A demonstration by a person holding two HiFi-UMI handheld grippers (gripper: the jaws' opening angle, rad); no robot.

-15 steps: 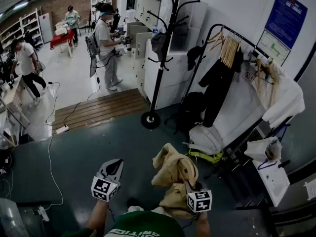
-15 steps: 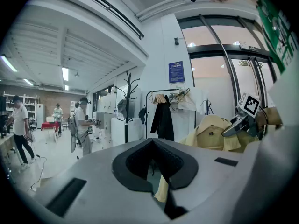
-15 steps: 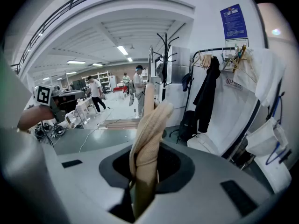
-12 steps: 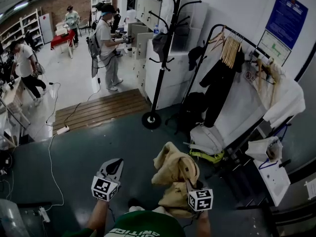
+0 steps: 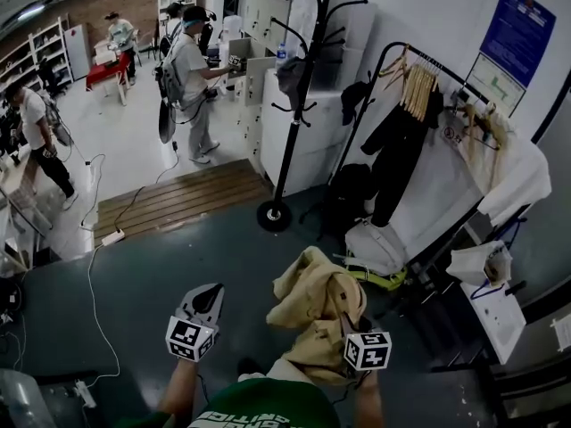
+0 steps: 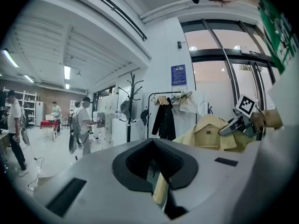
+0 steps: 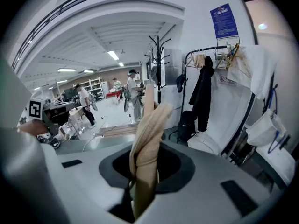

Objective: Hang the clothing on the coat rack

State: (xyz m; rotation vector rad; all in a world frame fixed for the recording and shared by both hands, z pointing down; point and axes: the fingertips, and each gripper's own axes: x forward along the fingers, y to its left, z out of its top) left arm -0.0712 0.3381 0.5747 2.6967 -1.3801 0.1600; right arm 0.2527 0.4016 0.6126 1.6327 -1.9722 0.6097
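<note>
A tan jacket (image 5: 312,303) hangs bunched in front of me, and my right gripper (image 5: 352,333) is shut on its cloth. In the right gripper view the fabric (image 7: 147,134) rises straight up out of the closed jaws. My left gripper (image 5: 211,294) floats to the left of the jacket, apart from it, its fingers meeting at the tip with nothing seen between them. The black coat rack (image 5: 299,87) stands ahead on its round base (image 5: 274,215), with a dark cap on one hook. From the left gripper view the jacket (image 6: 212,134) shows at right, the rack (image 6: 132,106) farther off.
A black garment rail (image 5: 415,87) with wooden hangers and a black coat (image 5: 393,159) stands right of the rack. Bags (image 5: 375,243) lie below it. A wooden platform (image 5: 178,199) and a floor cable (image 5: 89,275) are at left. Several people (image 5: 192,78) stand in the back.
The right gripper and jacket have risen slightly. The left gripper has hardly moved. The person at far left has stepped further left.
</note>
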